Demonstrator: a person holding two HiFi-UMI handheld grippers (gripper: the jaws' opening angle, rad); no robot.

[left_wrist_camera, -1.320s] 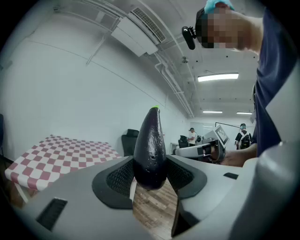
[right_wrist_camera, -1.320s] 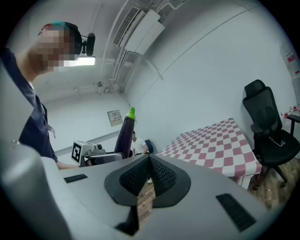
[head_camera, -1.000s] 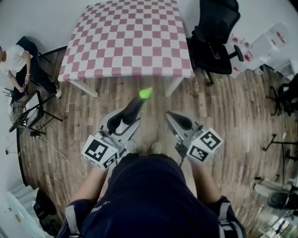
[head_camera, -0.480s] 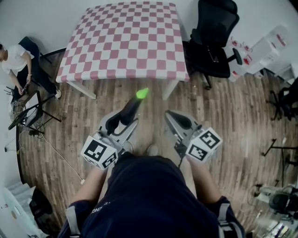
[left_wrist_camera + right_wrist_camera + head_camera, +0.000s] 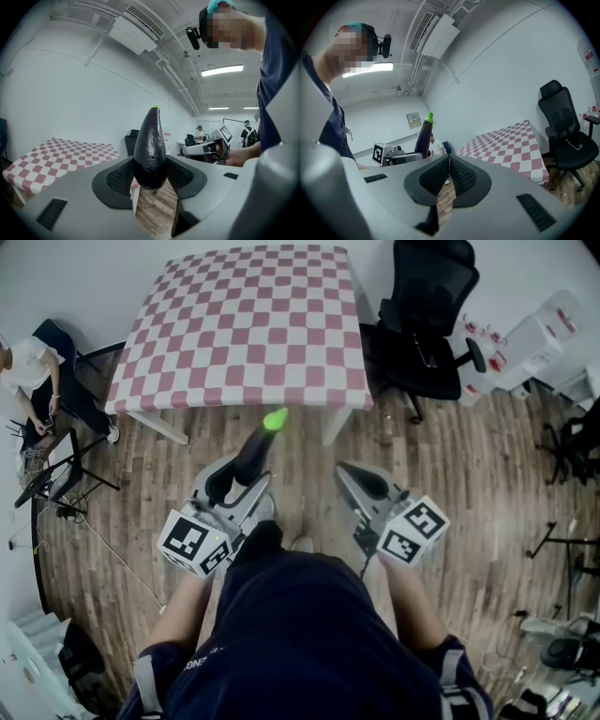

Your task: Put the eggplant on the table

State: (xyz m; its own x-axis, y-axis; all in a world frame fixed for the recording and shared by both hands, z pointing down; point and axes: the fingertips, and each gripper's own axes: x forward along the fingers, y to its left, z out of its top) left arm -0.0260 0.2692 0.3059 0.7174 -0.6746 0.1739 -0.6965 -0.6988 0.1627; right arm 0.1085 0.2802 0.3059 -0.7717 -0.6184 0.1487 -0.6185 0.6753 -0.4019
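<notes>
A dark purple eggplant (image 5: 253,454) with a bright green tip sticks forward out of my left gripper (image 5: 239,484), which is shut on its thick end. In the left gripper view the eggplant (image 5: 150,150) stands upright between the two black pads. The table (image 5: 244,324) with a pink-and-white checked cloth stands ahead, and the green tip lies just short of its near edge in the head view. My right gripper (image 5: 356,482) is beside the left one, shut with its pads together and nothing in them. In the right gripper view the eggplant (image 5: 424,136) shows at the left and the table (image 5: 506,145) at the right.
A black office chair (image 5: 427,315) stands right of the table. A person (image 5: 28,371) sits at the far left beside stands and cables. White boxes (image 5: 534,338) are at the right wall. Wooden floor lies below me.
Both grippers have moved forward toward the table with the eggplant still held. Its green tip is now close to the table's near edge.
</notes>
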